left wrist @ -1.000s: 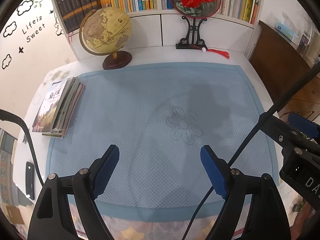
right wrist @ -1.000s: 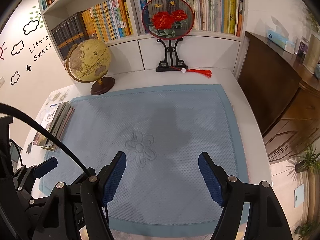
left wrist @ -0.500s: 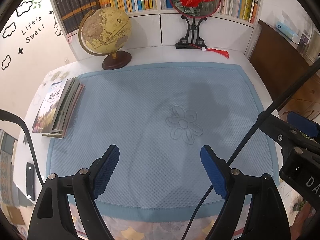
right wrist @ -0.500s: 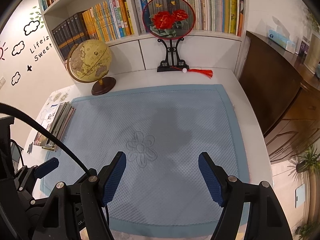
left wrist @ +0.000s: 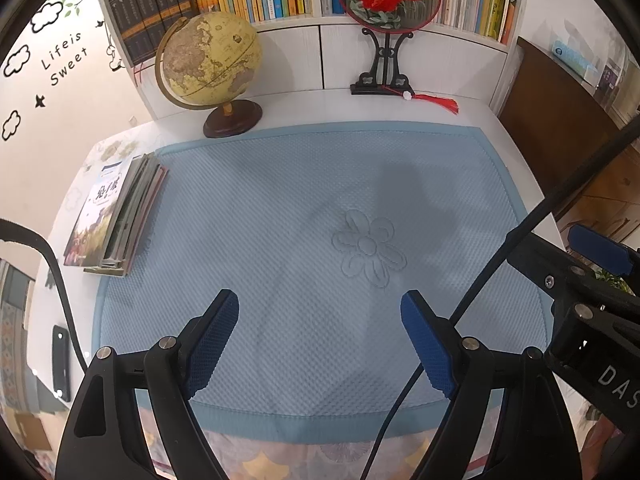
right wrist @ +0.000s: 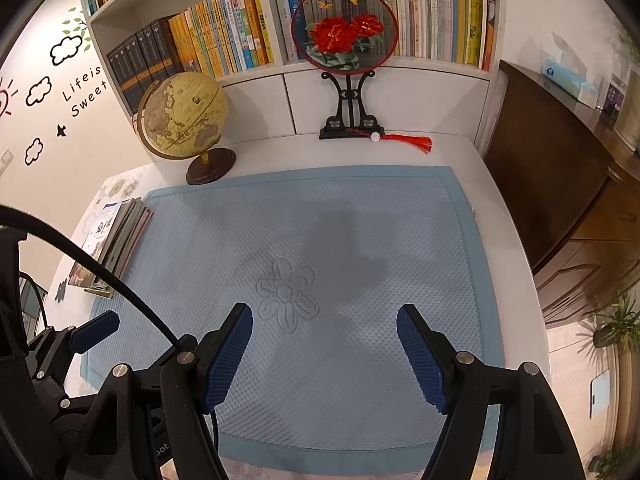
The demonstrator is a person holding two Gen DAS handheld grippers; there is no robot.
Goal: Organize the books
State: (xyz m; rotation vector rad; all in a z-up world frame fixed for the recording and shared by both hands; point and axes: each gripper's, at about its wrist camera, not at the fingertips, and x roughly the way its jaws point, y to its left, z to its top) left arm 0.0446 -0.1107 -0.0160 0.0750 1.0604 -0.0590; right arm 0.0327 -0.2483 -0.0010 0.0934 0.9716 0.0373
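**Thin books waited far to the left of both claws**

The left gripper (left wrist: 320, 336) and the right gripper (right wrist: 325, 354) hung above the blue quilted mat (left wrist: 280, 200), both spread apart and holding nothing. The stack of thin picture books (left wrist: 116, 216) lay ahead and well to the left, at the mat's edge. They looked light, bendable, glossy; a grip on the spine side seemed safest.
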